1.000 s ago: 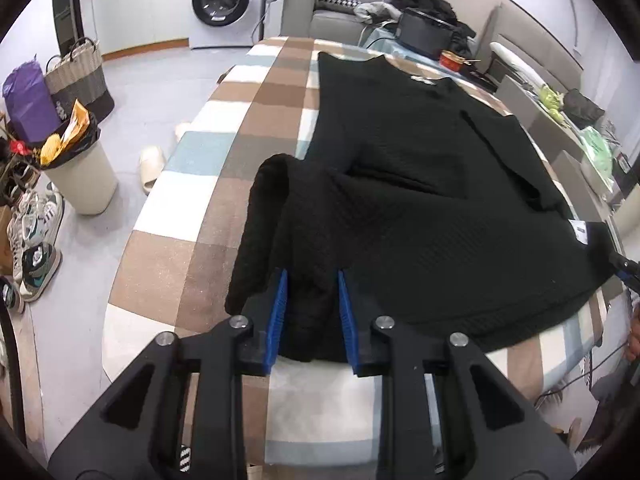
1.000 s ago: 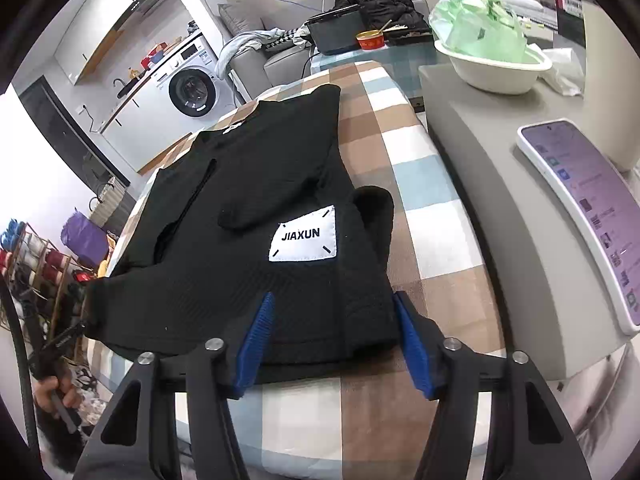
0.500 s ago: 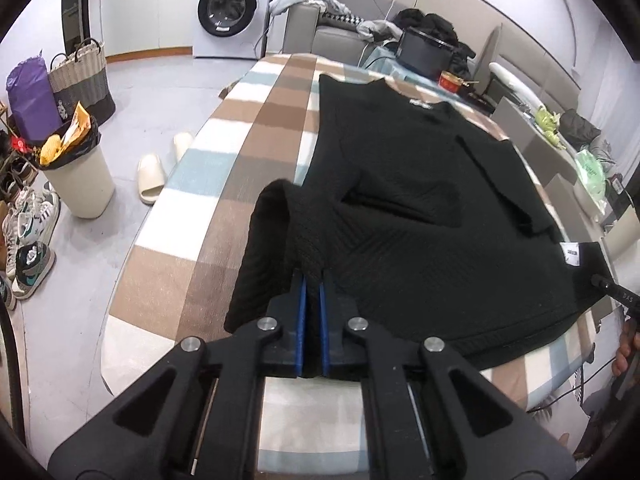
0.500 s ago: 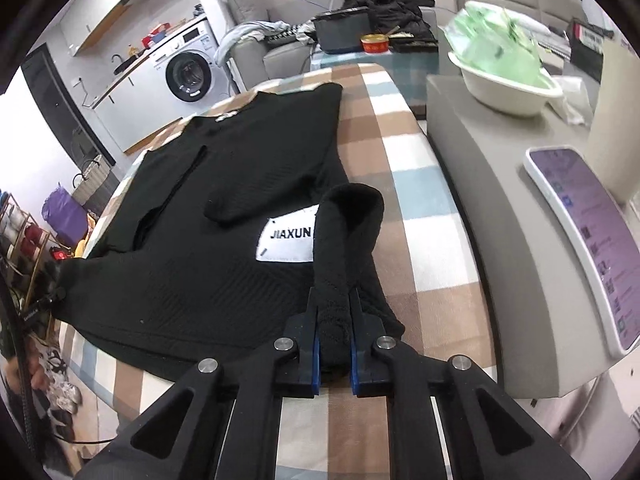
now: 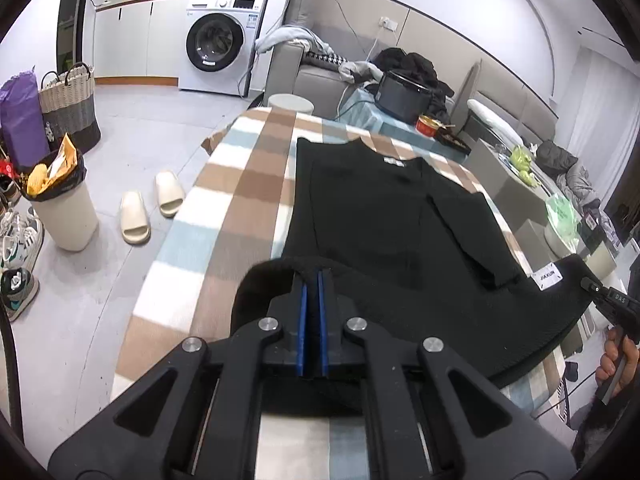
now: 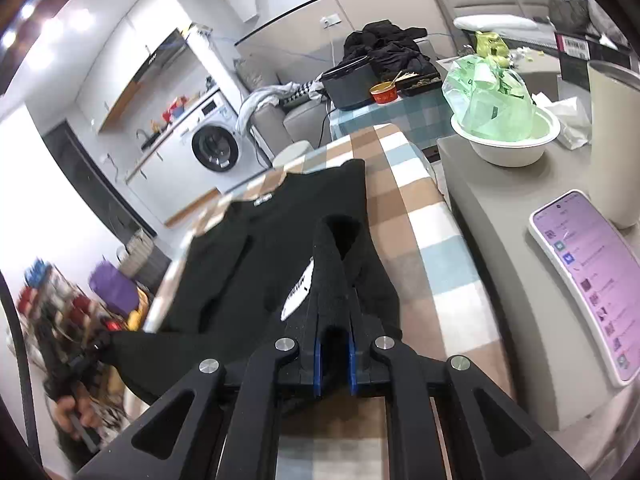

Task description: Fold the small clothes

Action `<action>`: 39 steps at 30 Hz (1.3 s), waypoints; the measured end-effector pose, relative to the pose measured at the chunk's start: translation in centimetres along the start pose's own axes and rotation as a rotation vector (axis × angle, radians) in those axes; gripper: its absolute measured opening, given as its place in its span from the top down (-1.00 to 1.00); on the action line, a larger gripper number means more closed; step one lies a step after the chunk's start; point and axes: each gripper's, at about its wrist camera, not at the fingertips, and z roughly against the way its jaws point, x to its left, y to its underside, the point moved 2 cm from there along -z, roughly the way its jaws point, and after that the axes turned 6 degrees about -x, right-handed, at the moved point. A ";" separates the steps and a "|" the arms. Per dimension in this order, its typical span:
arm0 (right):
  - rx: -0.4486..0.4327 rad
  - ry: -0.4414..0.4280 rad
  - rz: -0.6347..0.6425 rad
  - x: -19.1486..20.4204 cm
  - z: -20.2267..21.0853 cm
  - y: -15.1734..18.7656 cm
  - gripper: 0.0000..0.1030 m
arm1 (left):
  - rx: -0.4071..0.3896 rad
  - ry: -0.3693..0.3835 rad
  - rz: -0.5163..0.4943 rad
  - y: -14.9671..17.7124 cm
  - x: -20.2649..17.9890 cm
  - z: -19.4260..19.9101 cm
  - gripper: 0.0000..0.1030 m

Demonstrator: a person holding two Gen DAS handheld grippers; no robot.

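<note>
A black knit sweater lies flat on the checked table, neck at the far end. My left gripper is shut on the near left hem corner, which is bunched and raised off the cloth. In the right wrist view, my right gripper is shut on the other hem corner of the sweater, which stands up in a fold beside the white JIAXUN label. The right gripper also shows at the right edge of the left wrist view, next to the label.
A grey side surface to the right holds a phone, a white bowl with a green bag and a tall cup. A bin, slippers and shoes are on the floor to the left. A black pot sits beyond the table.
Both grippers went from open around the hem to shut on it, then rose, lifting the two hem corners off the table.
</note>
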 end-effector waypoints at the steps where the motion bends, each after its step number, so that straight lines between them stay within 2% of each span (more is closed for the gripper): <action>1: -0.006 -0.010 -0.019 0.0 -0.1 -0.3 0.82 | -0.004 0.004 0.003 -0.5 0.1 -0.1 0.95; 5: -0.033 -0.021 -0.091 -0.2 -1.1 -1.3 0.82 | -0.023 0.016 0.018 -2.4 0.3 -1.1 0.95; 7: -0.021 0.009 -0.102 -0.4 -1.8 -1.8 0.82 | -0.030 0.021 0.023 -3.4 0.4 -1.7 0.95; 9: 0.025 0.063 -0.070 -0.6 -2.5 -1.8 0.82 | -0.031 0.026 0.033 -4.1 0.6 -2.3 0.95; 11: 0.108 0.113 -0.021 -0.9 -3.2 -1.0 0.81 | -0.027 0.029 0.030 -4.3 0.6 -2.7 0.95; 15: 0.213 0.155 -0.001 -2.2 -3.1 1.0 0.69 | -0.004 0.031 0.026 -3.9 0.8 -3.6 0.95; 18: 0.210 0.115 -0.015 -2.7 -2.0 1.6 0.58 | 0.006 0.029 0.029 -3.2 1.0 -3.9 0.95; 22: 0.199 0.063 -0.003 -2.2 -0.9 1.3 0.53 | 0.006 0.029 0.033 -2.8 1.1 -3.8 0.95; 26: 0.216 -0.014 0.031 -0.7 -1.8 1.0 0.34 | 0.002 0.030 0.032 -2.2 1.1 -3.8 0.95; 30: 0.298 0.061 0.069 -0.7 -4.0 2.4 0.33 | 0.003 0.025 0.034 -1.7 1.2 -3.3 0.95; 34: 0.308 0.054 0.037 -1.5 -4.9 3.2 0.34 | 0.013 0.017 0.043 -1.0 1.6 -3.0 0.95; 36: 0.308 0.058 0.036 -1.5 -5.2 3.2 0.46 | 0.018 0.015 0.045 -0.8 1.7 -3.0 0.95; 39: 0.323 0.063 0.050 -1.2 -5.3 3.1 0.46 | 0.014 0.016 0.043 -0.7 1.7 -2.9 0.95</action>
